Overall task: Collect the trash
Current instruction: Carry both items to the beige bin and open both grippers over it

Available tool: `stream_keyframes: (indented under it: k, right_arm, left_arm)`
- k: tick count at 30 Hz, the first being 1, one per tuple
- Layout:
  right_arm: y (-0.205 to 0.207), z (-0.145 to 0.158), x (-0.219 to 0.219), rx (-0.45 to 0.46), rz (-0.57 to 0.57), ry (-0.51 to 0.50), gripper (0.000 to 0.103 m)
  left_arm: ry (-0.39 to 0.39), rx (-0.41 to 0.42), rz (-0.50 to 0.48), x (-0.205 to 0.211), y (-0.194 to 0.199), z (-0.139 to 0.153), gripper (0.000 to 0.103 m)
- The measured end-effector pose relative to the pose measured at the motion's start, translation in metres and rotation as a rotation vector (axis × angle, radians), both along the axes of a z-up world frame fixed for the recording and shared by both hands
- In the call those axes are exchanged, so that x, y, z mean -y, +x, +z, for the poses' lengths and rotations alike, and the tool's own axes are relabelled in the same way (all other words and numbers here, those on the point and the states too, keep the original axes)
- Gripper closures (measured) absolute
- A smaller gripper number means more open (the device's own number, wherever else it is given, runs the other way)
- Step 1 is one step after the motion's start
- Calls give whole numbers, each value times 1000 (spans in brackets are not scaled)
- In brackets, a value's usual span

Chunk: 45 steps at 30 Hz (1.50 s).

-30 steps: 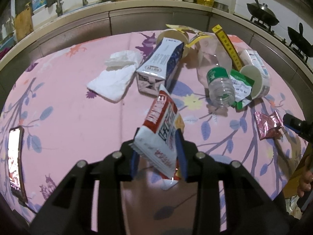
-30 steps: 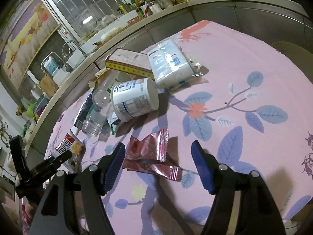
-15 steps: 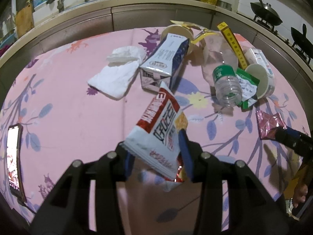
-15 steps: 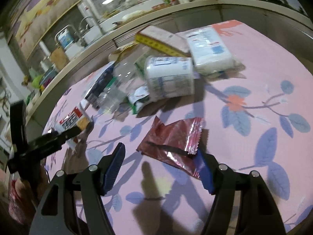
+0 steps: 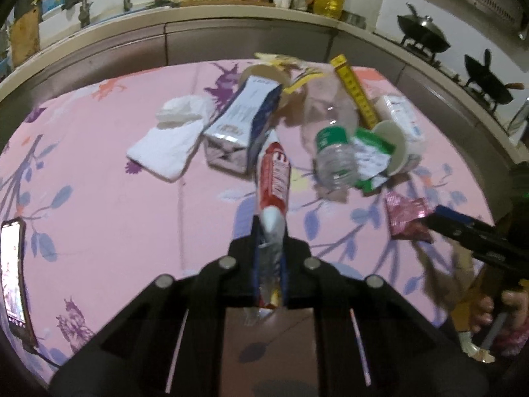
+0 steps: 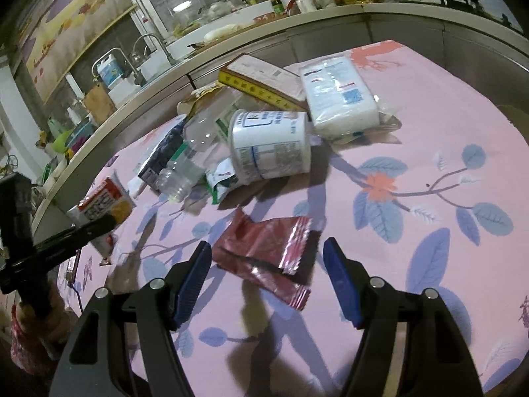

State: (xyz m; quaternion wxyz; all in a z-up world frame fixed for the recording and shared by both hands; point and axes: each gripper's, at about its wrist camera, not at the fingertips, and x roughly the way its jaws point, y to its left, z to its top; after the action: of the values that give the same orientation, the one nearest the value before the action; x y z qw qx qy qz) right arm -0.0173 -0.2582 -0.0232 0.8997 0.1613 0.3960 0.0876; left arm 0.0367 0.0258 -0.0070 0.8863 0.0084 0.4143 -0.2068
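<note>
the right gripper [image 6: 266,278] is spread wide and empty, hovering just above the desk [image 6: 429,264]. the red wrapper [image 6: 264,254] lies flat in the gap, a touch toward 11 o'clock and closer to the left blade, with its long axis running roughly 10 to 4 o'clock, slanted across the opening. i judge the next move needs a short drop and maybe a small twist so the blades close across the wrapper's narrow side.

the left gripper [image 5: 269,258] is pinched narrow on a snack bag [image 5: 274,178], which sticks up toward 12 o'clock, lifted off the desk. beyond it, from 12 to 2 o'clock, sits the pile: milk carton [image 5: 244,122], clear bottle [image 5: 334,155], white tub [image 6: 271,145], tissue pack [image 6: 337,96]. the right arm is plainly the nearer one to the wrapper.
</note>
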Motion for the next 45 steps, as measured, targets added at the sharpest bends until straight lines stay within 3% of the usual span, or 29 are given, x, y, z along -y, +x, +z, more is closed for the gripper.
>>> stream_keyframes:
  k: [5, 9, 12, 18, 27, 31, 35, 38, 40, 41, 42, 43, 45]
  right_arm:
    - [12, -6, -2, -11, 42, 23, 37]
    - [13, -9, -11, -5, 91, 33, 83]
    - [5, -6, -5, 16, 92, 62, 97]
    - [-23, 12, 48, 98, -10, 145, 98]
    - [-61, 31, 194, 227, -350, 127, 97]
    - [-55, 27, 262, 207, -480, 61, 97]
    - [-43, 13, 312, 166, -545, 42, 97]
    - [-33, -3, 338, 120, -568, 46, 96]
    - [-29, -14, 349, 96, -581, 78, 90]
    - [-29, -18, 352, 87, -586, 102, 73]
    - [-29, -21, 356, 80, -592, 133, 48]
    - [-29, -25, 360, 79, -599, 156, 39]
    - [-33, -27, 362, 95, -615, 153, 33]
  left_arm:
    - [-18, 9, -34, 11, -7, 16, 94]
    - [7, 23, -56, 28, -10, 24, 94]
    - [26, 32, -83, 43, -9, 28, 94]
    - [35, 40, -217, 106, -5, 44, 94]
    - [-12, 46, -604, 301, 6, 67, 94]
    - [-48, -40, -740, 407, 28, 57, 94]
    - [-33, -124, -777, 488, 48, 30, 94]
    - [-3, -166, -773, 528, 62, 8, 94]
    - [12, -216, -760, 545, 71, -8, 91]
    - [19, -245, -752, 550, 75, -15, 80]
    - [23, -268, -738, 555, 78, -22, 71]
    - [22, -279, -710, 558, 81, -27, 57]
    - [11, -266, -674, 558, 83, -28, 50]
